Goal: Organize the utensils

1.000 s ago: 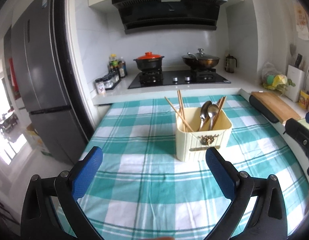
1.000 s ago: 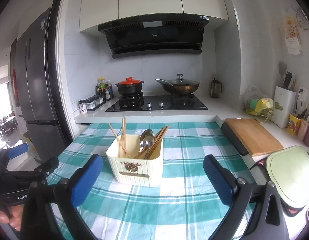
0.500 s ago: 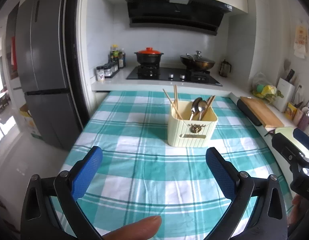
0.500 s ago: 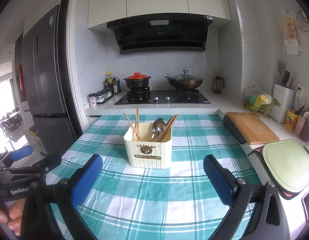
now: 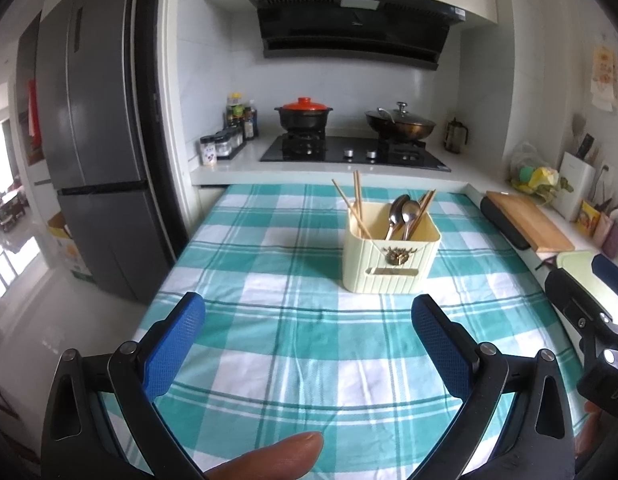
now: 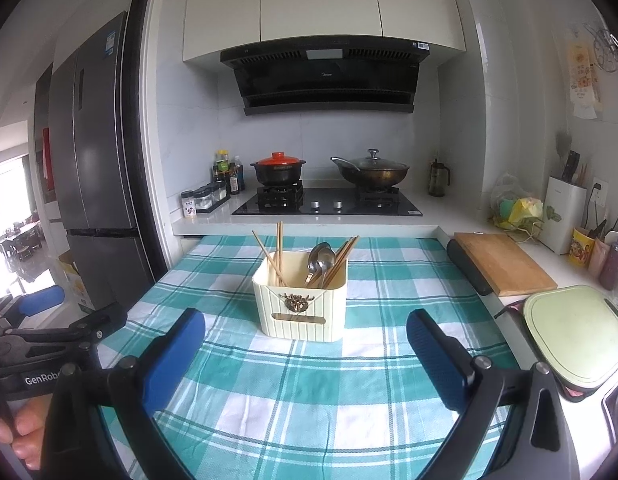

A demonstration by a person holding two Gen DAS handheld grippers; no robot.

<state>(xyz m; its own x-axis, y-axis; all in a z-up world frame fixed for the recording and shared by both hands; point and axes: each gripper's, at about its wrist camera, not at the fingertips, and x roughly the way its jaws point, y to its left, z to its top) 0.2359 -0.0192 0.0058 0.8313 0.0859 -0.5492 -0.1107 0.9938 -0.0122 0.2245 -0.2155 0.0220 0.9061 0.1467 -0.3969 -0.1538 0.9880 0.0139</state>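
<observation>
Both grippers hang back from the work, spread wide with nothing between the pads; the left gripper (image 5: 308,322) sits low over the near cloth, the right gripper (image 6: 305,338) beside it, each pointed at the bin (image 6: 299,304) as though lining up before a reach. The bin stands upright mid-table on the checked cloth (image 5: 293,344), well short of either tool; chopsticks (image 6: 277,254) lean in its left half, more chopsticks and two spoons (image 6: 321,258) in the right, handles down, so the sorting looks largely settled, or else not begun; I cannot tell which. Nothing loose lies on the cloth around it. The cloth is teal and white, a little wrinkled, soft enough to drag if the bin is pushed. Behind runs a counter with a hob (image 6: 329,202), a red-lidded pot (image 6: 277,170) and a wok (image 6: 373,172); a fridge (image 5: 101,152) stands left, a board (image 6: 503,262) right.
</observation>
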